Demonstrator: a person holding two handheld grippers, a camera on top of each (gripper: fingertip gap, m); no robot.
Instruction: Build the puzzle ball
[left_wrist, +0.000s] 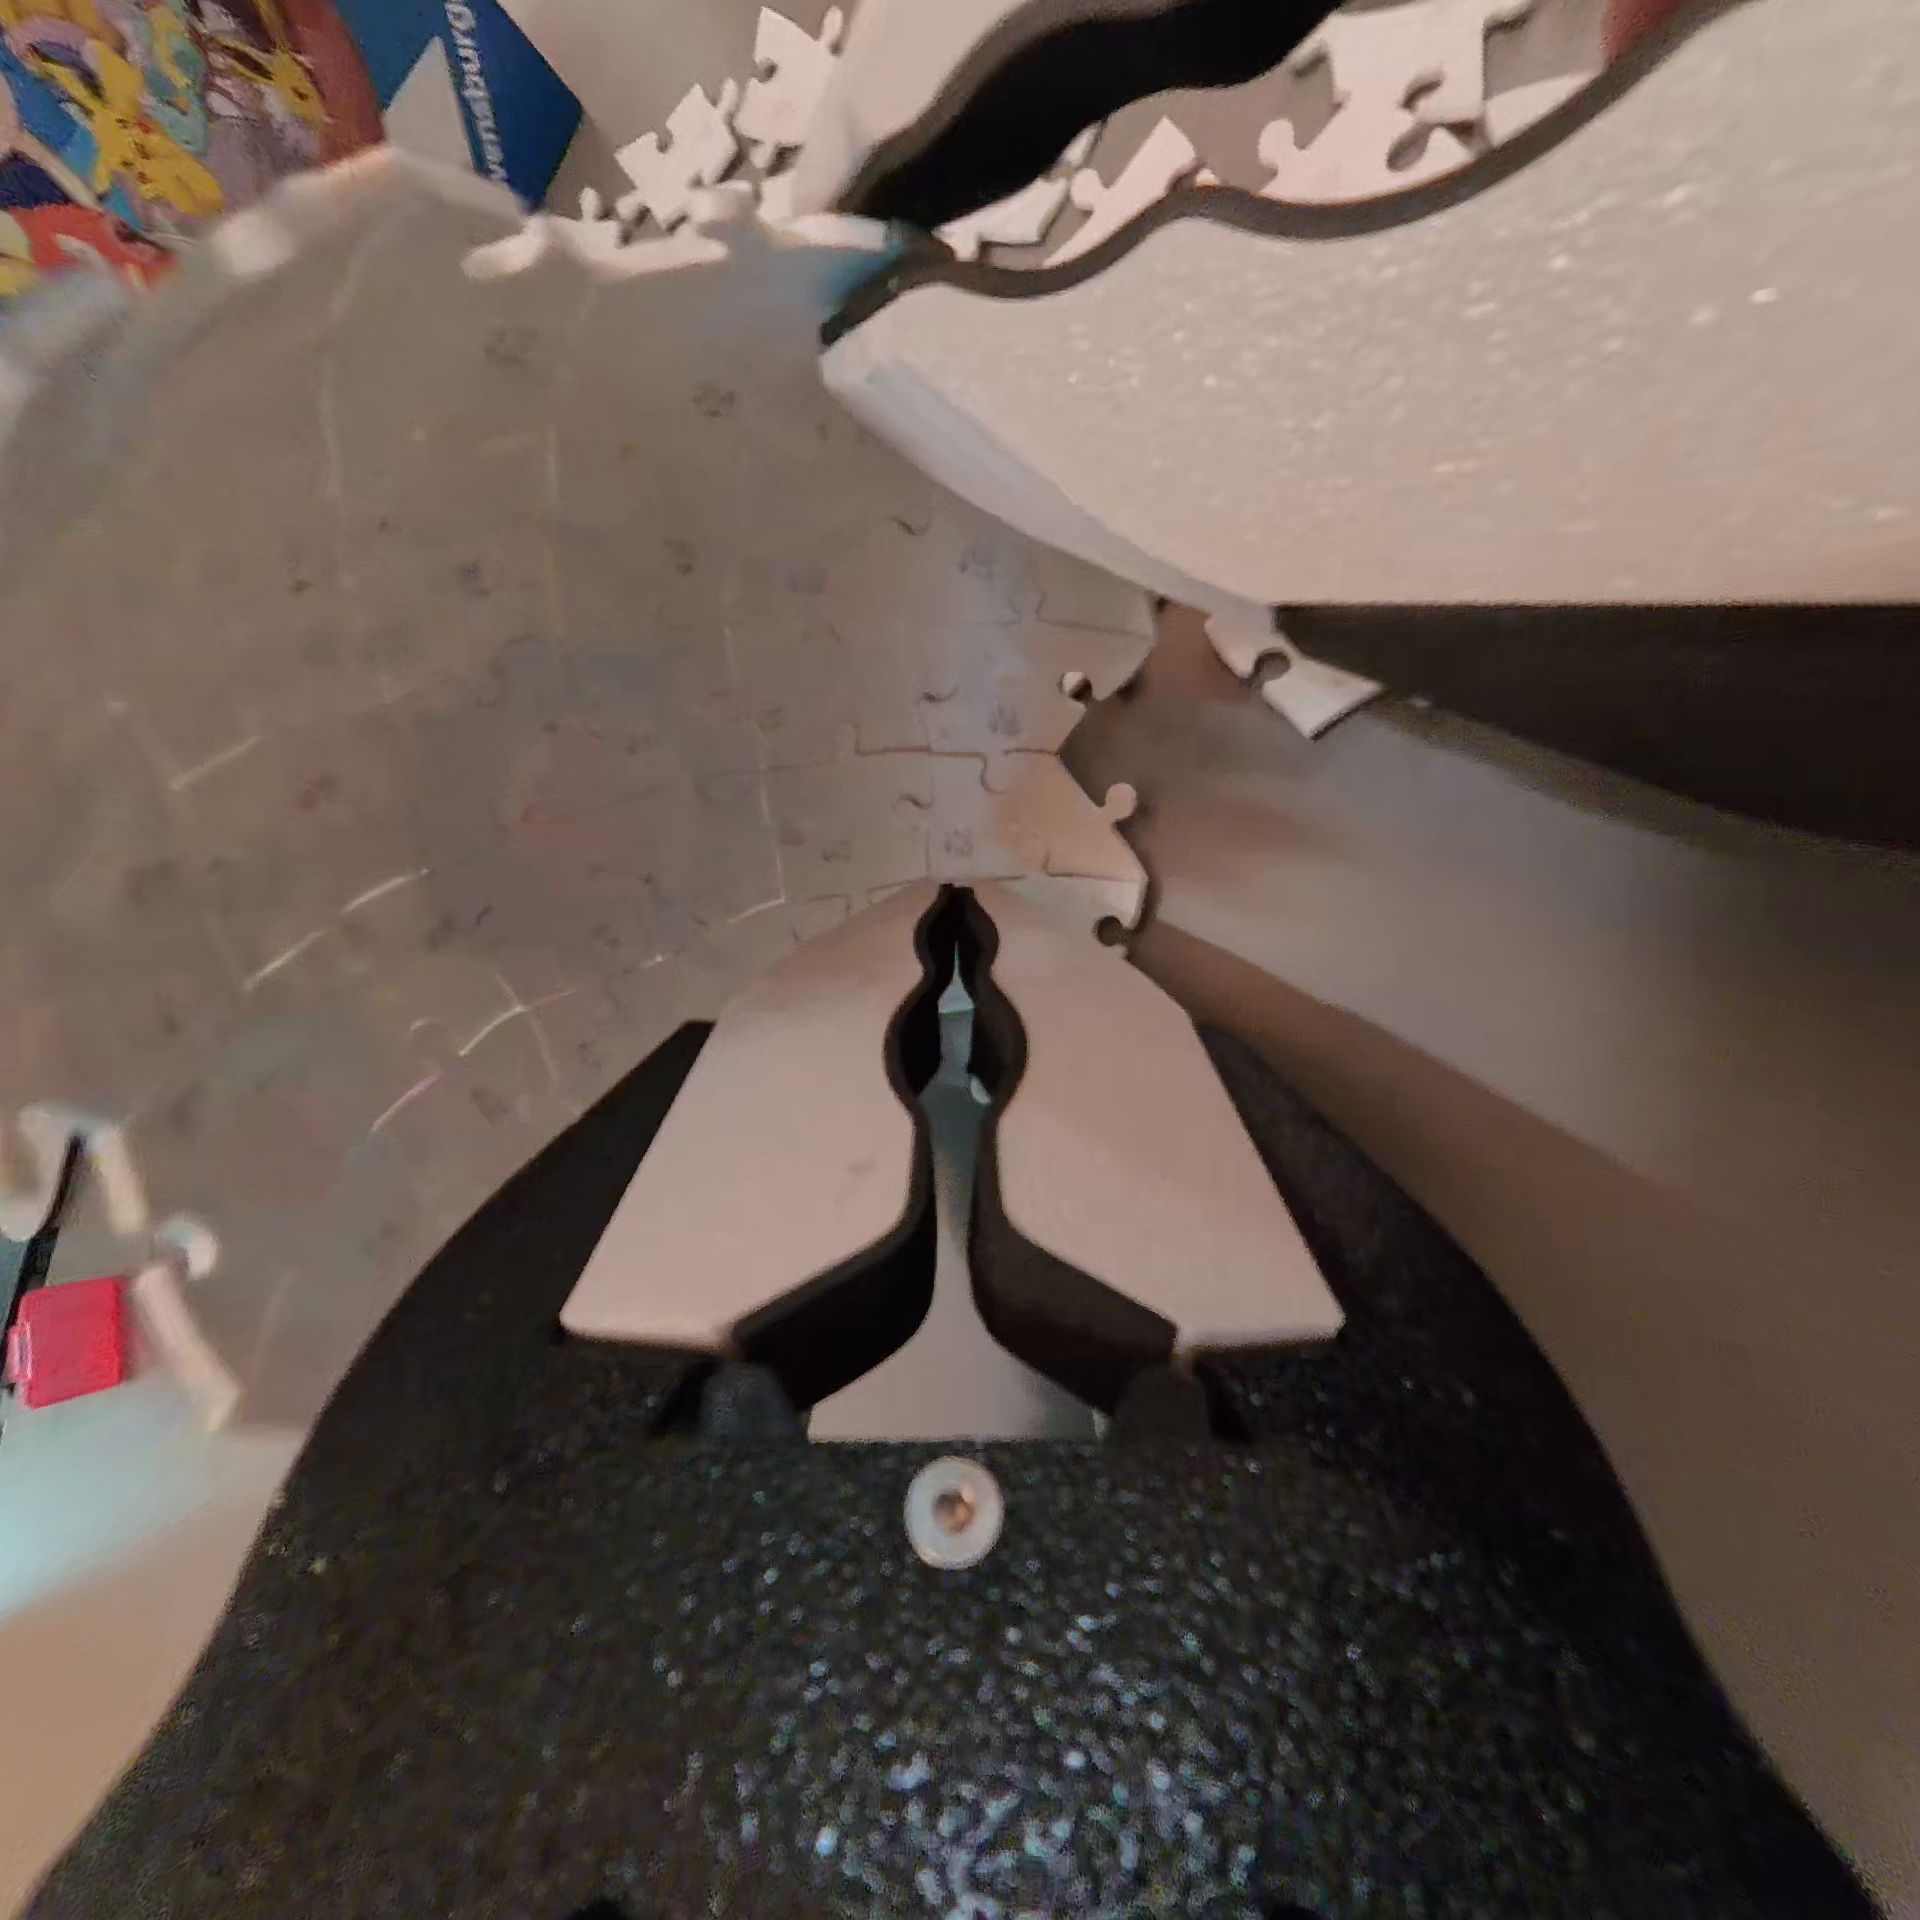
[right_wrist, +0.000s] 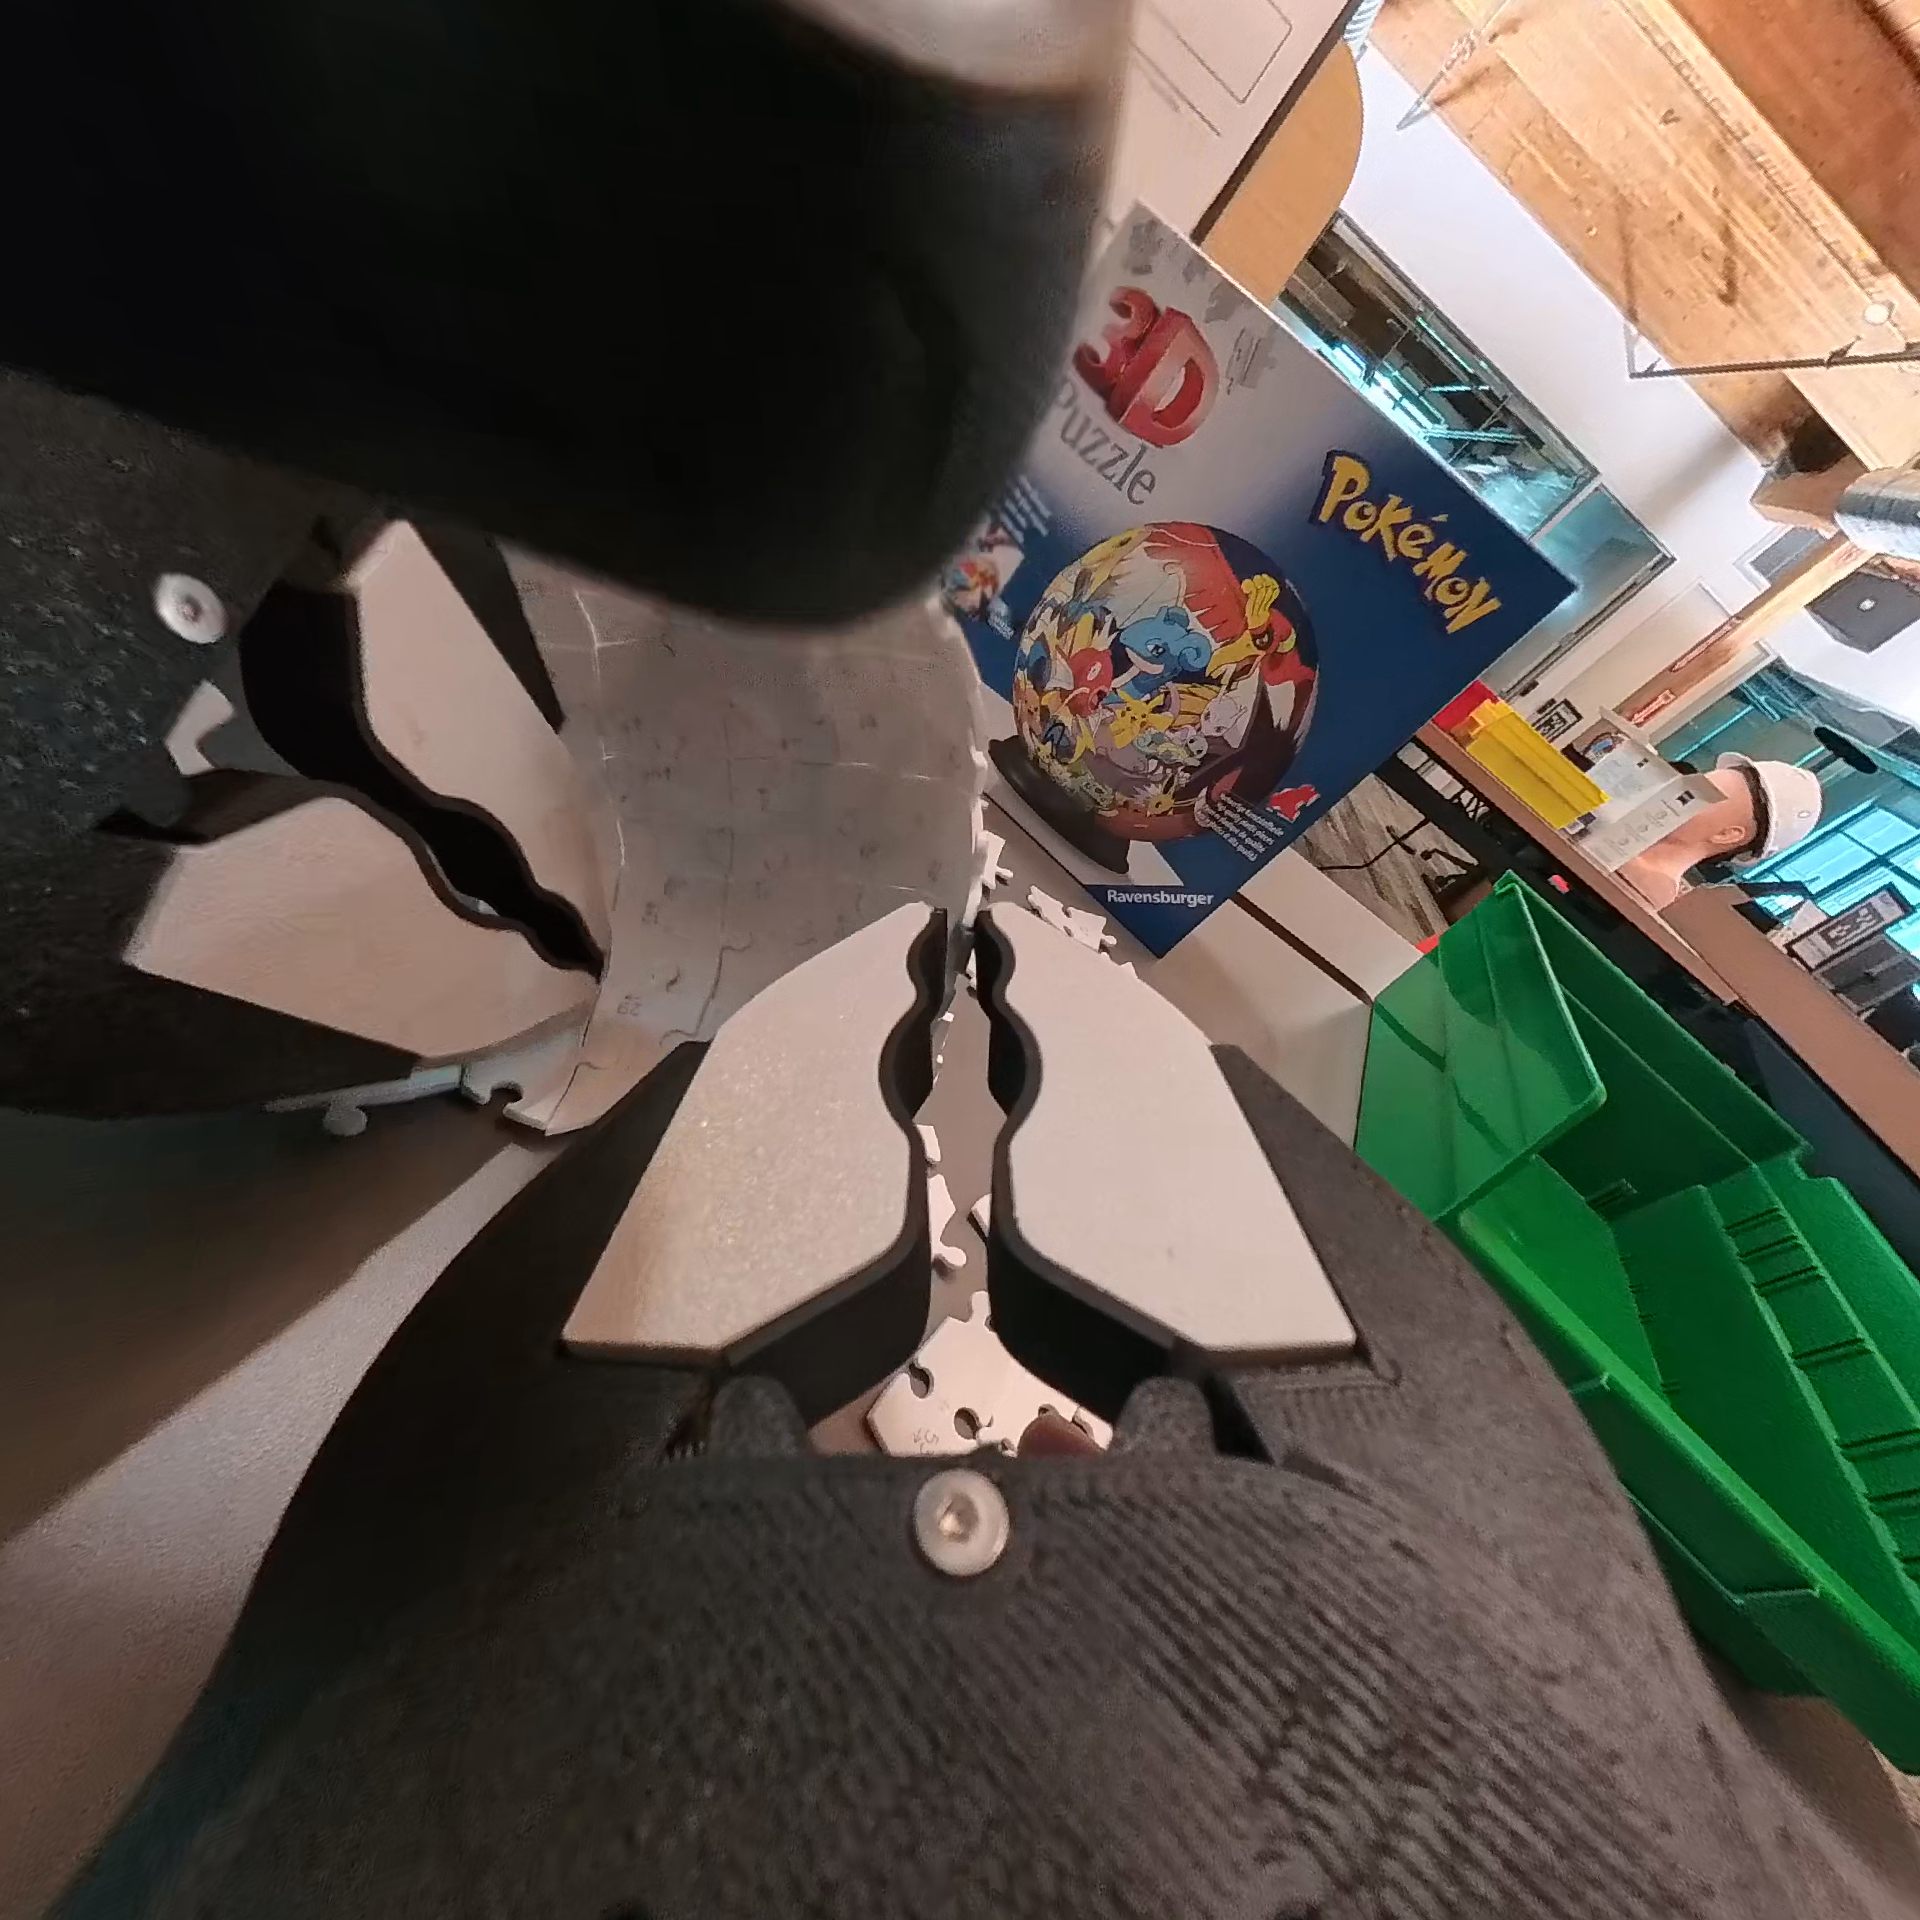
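The part-built puzzle ball (left_wrist: 468, 675) is a curved white shell of joined pieces with a jagged open edge; I see its inner side. It also shows in the right wrist view (right_wrist: 748, 790). My left gripper (left_wrist: 951, 914) is shut on the shell's lower edge. In the right wrist view it (right_wrist: 587, 961) comes in from the left. My right gripper (right_wrist: 961, 935) is shut on the shell's rim, with a thin white edge between its fingers. In the left wrist view it (left_wrist: 873, 244) comes in from the upper right and meets the shell's top edge.
Loose white puzzle pieces (left_wrist: 1351, 104) lie on the table behind the shell, and some show under my right gripper (right_wrist: 945, 1392). The puzzle box (right_wrist: 1247, 644) stands upright behind them. Green plastic bins (right_wrist: 1662, 1299) stand close on the right. A red object (left_wrist: 73, 1340) is at the lower left. Some 8 cm of space lies between my two pairs of fingers. The red object (left_wrist: 73, 1340) is about equally far from each gripper, around 35 cm.
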